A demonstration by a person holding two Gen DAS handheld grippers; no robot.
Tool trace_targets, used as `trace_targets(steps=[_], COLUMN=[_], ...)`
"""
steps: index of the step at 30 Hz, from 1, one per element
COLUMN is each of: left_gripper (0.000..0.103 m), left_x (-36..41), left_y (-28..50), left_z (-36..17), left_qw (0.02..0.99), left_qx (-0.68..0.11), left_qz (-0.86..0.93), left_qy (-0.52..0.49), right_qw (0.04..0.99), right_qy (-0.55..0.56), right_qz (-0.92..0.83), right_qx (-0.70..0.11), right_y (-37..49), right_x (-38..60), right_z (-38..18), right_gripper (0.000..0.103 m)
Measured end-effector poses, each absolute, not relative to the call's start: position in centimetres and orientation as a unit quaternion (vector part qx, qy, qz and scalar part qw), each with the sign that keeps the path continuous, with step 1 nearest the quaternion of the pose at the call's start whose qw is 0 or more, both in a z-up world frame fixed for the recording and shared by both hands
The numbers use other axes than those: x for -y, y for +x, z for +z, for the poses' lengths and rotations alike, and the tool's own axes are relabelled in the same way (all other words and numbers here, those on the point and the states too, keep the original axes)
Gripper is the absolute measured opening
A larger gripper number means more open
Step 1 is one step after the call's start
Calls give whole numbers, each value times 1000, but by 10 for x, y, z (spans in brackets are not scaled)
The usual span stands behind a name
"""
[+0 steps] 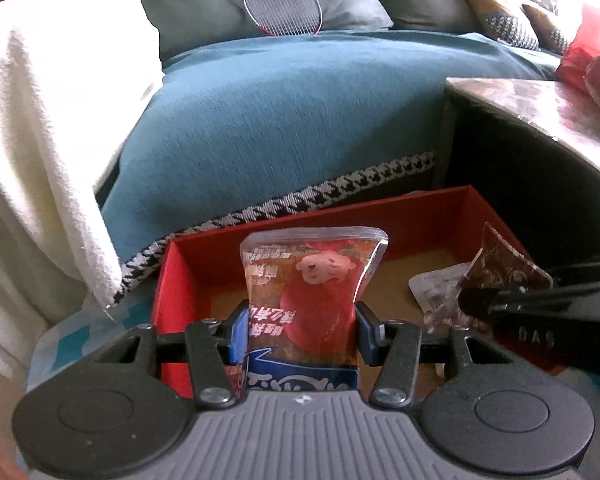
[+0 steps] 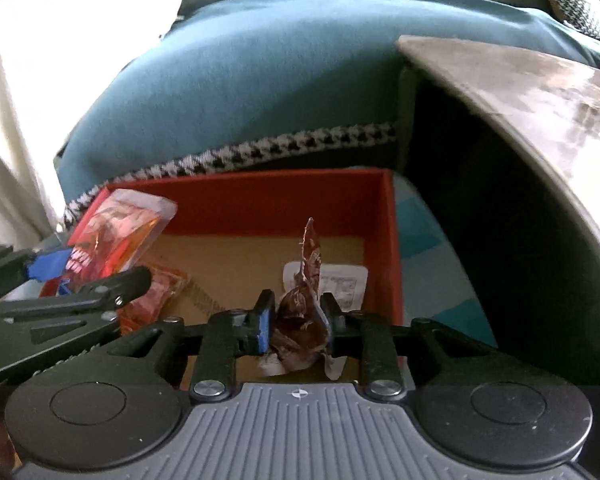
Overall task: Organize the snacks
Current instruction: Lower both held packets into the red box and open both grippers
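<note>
My left gripper (image 1: 300, 332) is shut on a red snack packet (image 1: 316, 280) printed with a cartoon bear, held upright over the near left part of the red box (image 1: 284, 216). My right gripper (image 2: 298, 314) is shut on a crumpled dark brown snack packet (image 2: 300, 316) above the box's near right part. The right wrist view shows the red box (image 2: 260, 184) with its cardboard floor, where a white packet (image 2: 346, 282) and an orange-red packet (image 2: 160, 292) lie. The left gripper (image 2: 92, 268) with its red packet (image 2: 116, 232) shows at the left there.
The box stands on a blue and white patterned mat (image 2: 420, 216). Behind it is a sofa under a teal blanket (image 1: 300, 112) with a white towel (image 1: 52, 112) and a badminton racket (image 1: 282, 6). A table (image 1: 540, 100) overhangs at the right, with a red bag (image 1: 588, 52) on it.
</note>
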State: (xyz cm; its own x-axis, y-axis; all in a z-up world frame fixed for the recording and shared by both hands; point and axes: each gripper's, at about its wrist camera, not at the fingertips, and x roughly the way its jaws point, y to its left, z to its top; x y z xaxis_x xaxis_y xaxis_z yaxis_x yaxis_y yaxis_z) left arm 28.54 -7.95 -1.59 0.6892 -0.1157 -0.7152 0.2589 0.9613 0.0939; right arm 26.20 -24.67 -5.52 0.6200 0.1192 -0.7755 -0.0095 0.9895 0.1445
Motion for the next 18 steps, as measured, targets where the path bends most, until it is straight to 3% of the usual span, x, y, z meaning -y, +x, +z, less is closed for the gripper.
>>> trace_targets(steps=[7, 11, 15, 17, 18], left_gripper=[54, 62, 67, 72, 72], left_x=[91, 95, 93, 92, 91], left_y=[290, 291, 287, 286, 284], left_z=[-30, -31, -24, -19, -16], left_qw=[905, 903, 907, 910, 911], left_qx=[-395, -400, -390, -385, -382], left_qz=[-104, -101, -97, -96, -96], left_qy=[115, 123, 124, 123, 121], right_qw=[894, 894, 893, 896, 897], right_qy=[65, 67, 69, 64, 62], right_qz=[21, 14, 14, 6, 7], right_qx=[-443, -443, -444, -439, -437], right_y=[263, 264, 264, 263, 265], right_x=[255, 260, 261, 261, 261], right_z=[-61, -61, -57, -51, -49], right_gripper=[44, 40, 42, 53, 54])
